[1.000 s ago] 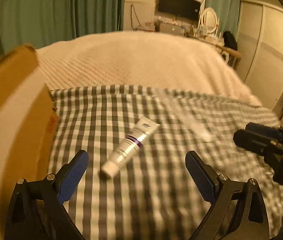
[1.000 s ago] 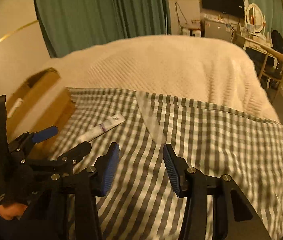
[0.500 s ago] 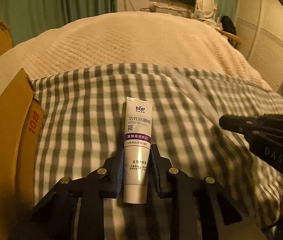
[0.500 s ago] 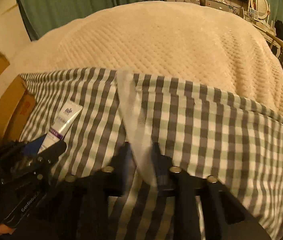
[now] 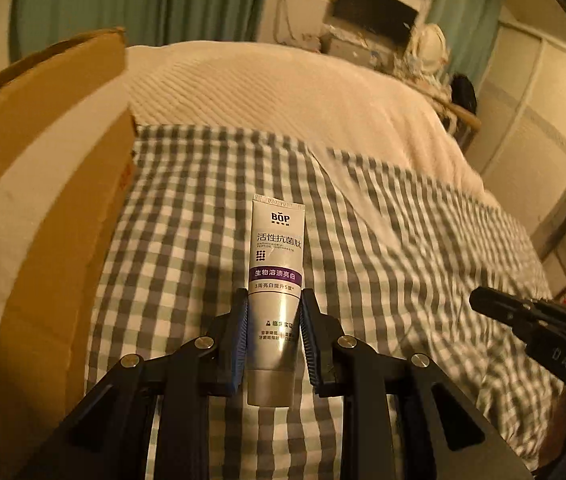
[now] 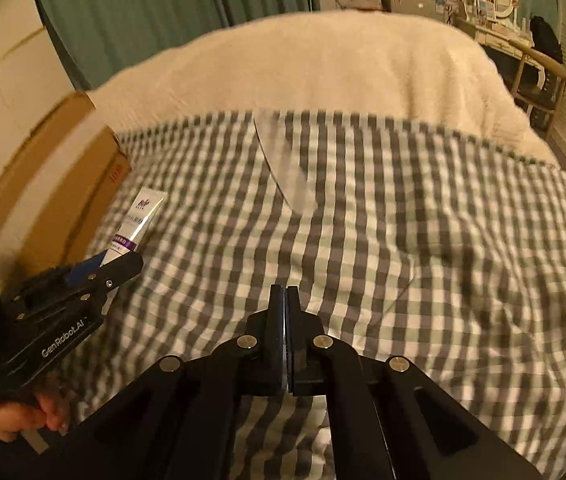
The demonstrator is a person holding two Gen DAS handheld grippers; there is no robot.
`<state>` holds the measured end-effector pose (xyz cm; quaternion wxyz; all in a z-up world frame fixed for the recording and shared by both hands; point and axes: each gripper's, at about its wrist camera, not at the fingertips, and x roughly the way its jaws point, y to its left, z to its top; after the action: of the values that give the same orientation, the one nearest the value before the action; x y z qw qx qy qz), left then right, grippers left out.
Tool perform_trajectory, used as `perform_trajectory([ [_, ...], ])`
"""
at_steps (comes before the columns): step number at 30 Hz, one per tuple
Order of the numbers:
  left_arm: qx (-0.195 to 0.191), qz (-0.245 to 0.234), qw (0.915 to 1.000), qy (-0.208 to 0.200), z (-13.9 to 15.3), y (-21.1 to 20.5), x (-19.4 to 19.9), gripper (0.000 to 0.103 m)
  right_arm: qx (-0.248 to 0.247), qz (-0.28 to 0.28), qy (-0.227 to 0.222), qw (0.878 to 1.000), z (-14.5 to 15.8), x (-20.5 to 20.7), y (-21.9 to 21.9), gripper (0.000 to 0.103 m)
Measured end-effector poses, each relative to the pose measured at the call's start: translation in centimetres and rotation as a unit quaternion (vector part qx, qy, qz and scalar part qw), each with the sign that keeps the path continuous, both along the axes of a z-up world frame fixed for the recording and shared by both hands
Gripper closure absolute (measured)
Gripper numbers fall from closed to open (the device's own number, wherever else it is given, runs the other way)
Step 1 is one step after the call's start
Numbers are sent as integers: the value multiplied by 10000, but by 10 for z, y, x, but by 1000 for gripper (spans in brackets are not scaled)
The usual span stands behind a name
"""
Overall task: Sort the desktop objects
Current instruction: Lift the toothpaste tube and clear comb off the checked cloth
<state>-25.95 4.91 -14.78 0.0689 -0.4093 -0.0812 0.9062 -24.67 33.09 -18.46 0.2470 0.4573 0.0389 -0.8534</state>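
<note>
A cream blanket (image 6: 323, 64) covers the far part of the bed, and a grey and white checked cloth (image 5: 383, 248) lies over the near part. A cardboard box (image 5: 43, 184) stands against the left edge of the checked cloth, its open flap tilted up. A long clear plastic strip (image 6: 283, 164) lies on the cloth near its far edge, well apart from both tools. The left gripper (image 5: 274, 334) is clamped on a white toothpaste tube (image 5: 277, 264) with a purple band, its blue pads (image 5: 239, 344) pressing both sides of the lower half; the crimped end points away from the camera and the cap end sits between the arms. The right gripper (image 6: 286, 300) hangs over the cloth with its jaws pressed together, holding nothing.
</note>
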Motion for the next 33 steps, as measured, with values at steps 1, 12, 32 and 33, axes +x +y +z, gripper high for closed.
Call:
perform_trajectory([
  [1,55,103,9999,41,1,-3,-2,79,31,-13,75,10000,4,-1,-1,100],
  [12,362,524,9980,36,-35,-15,-51,79,374,265,477,9978,-20,-76,-55,44],
  [32,355,169,9964,754,57,-13,25,79,556,161,278,9979,2,7,-32,79],
  [33,380,201,9952,876,70,-16,33,79,449,129,300,9985,13,19,-31,79],
])
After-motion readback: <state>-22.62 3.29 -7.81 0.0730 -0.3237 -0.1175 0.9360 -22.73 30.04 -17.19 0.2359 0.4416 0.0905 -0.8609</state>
